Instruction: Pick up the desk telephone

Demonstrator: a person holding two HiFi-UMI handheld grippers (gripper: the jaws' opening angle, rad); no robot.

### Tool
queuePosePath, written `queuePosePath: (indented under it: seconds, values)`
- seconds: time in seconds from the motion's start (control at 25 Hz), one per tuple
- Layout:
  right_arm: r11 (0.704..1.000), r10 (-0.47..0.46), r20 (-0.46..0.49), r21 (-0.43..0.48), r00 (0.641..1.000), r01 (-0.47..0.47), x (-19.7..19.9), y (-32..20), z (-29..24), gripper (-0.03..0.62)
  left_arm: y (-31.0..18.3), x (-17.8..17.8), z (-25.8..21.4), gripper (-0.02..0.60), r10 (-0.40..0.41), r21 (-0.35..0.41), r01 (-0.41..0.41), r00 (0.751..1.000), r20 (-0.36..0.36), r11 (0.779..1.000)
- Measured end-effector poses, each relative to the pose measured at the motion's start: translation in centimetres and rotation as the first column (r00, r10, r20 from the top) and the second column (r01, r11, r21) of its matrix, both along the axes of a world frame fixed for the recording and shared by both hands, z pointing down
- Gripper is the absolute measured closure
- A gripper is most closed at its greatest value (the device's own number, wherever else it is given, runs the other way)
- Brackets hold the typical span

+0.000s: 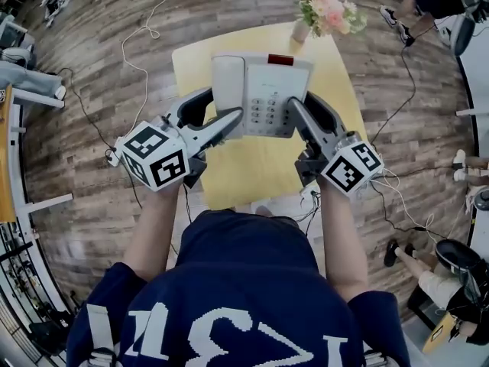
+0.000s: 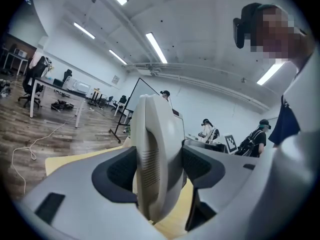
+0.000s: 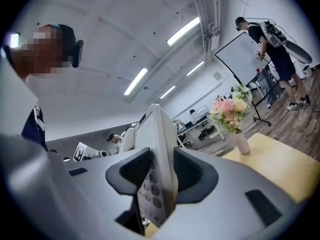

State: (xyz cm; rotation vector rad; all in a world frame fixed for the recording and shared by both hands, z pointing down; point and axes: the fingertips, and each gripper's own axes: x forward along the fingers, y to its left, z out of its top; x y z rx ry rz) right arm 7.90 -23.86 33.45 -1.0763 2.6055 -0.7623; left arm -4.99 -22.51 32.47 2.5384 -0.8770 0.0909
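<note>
The white desk telephone [image 1: 258,94] hangs in the air above the yellow table [image 1: 336,75], held from both sides. Its handset [image 1: 227,90] lies in the cradle on the left, with the keypad to the right. My left gripper [image 1: 218,119] is shut on the handset side [image 2: 152,159], its dark pads pressing that edge from both faces. On the other side, my right gripper [image 1: 304,112] is shut on the keypad edge [image 3: 157,169]. Both grippers point roughly level.
A white vase of pink flowers [image 1: 328,10] stands at the table's far right corner, seen too as flowers [image 3: 231,110] in the right gripper view. Cables [image 1: 145,29] run over the wooden floor. Other people [image 2: 207,131] stand among desks further off.
</note>
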Motion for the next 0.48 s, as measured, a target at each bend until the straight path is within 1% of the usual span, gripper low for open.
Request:
queuePosePath:
  seconds: [0.24,0.48]
  values:
    - [0.997,-0.002,0.021,0.074,1.0,0.0,0.4,0.8,-3.2,0.437,1.0,0.3,-3.4,0.288,-0.02,0.076,0.02,1.0,0.002,0.997]
    - [0.994,-0.009,0.026,0.105,1.0,0.006,0.6,1.4,-5.1,0.439,1.8,0.5,-5.2,0.288,-0.03,0.117,0.03,1.0,-0.003,0.993]
